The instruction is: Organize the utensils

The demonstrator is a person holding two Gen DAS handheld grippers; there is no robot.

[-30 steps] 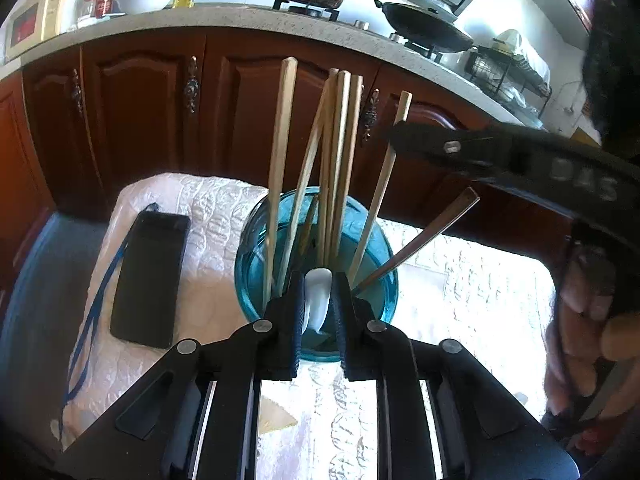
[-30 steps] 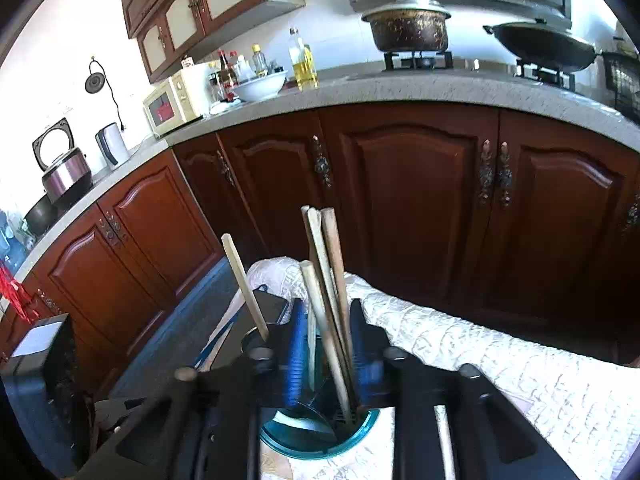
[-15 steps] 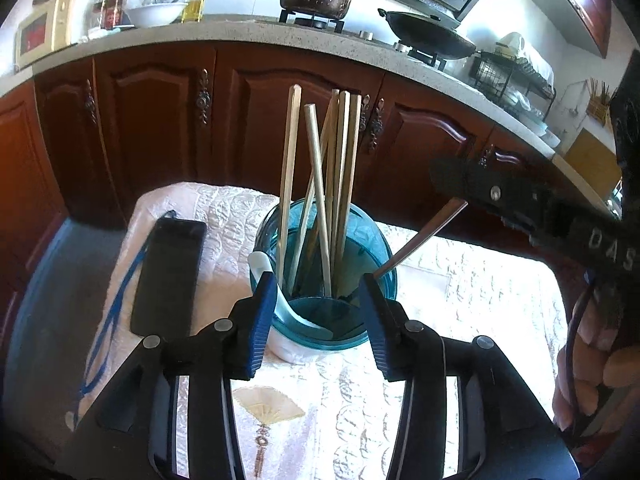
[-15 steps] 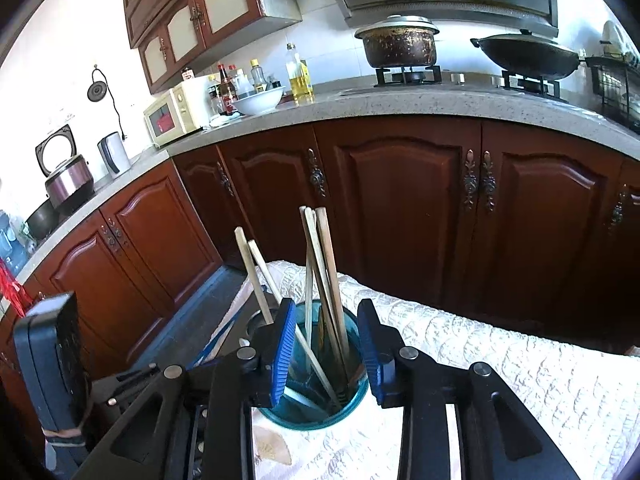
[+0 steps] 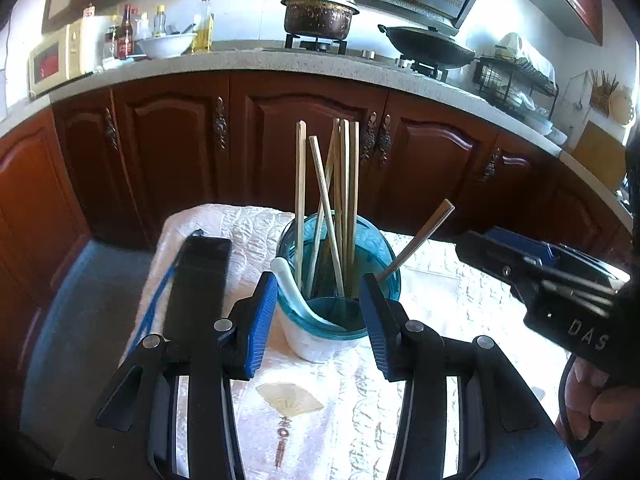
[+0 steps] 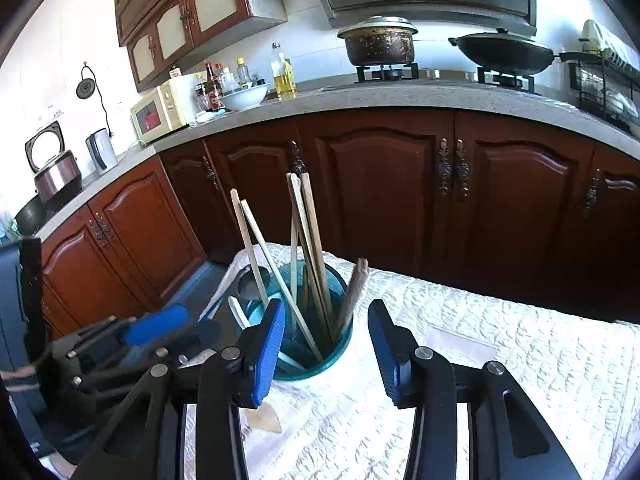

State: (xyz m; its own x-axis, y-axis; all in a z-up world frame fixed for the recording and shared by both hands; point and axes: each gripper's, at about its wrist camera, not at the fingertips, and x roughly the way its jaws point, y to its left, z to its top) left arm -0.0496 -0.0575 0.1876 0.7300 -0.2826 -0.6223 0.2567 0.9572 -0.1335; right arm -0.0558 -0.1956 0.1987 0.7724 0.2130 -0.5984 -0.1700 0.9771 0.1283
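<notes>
A blue glass holder (image 5: 376, 248) (image 6: 340, 344) stands on a white embroidered cloth (image 5: 432, 280) (image 6: 500, 340). It holds several wooden chopsticks (image 5: 345, 184) (image 6: 310, 220), a white spoon (image 5: 290, 288) (image 6: 236, 312) and a metal-handled utensil (image 5: 424, 236) (image 6: 354, 292). My left gripper (image 5: 320, 318) is open and empty, just in front of the holder. My right gripper (image 6: 328, 344) is open and empty, also just before the holder. The right gripper's body shows at the right of the left wrist view (image 5: 560, 280).
A black phone (image 5: 196, 280) with a blue lanyard lies on the cloth left of the holder. Dark wooden cabinets (image 6: 380, 184) and a counter with a pot (image 6: 378, 44) and a wok (image 6: 504, 54) stand behind. The floor (image 5: 80, 300) drops off left.
Both grippers opened and drew back from the holder. The white spoon left my left gripper and rests in the holder. A chopstick left my right gripper and stands in the holder.
</notes>
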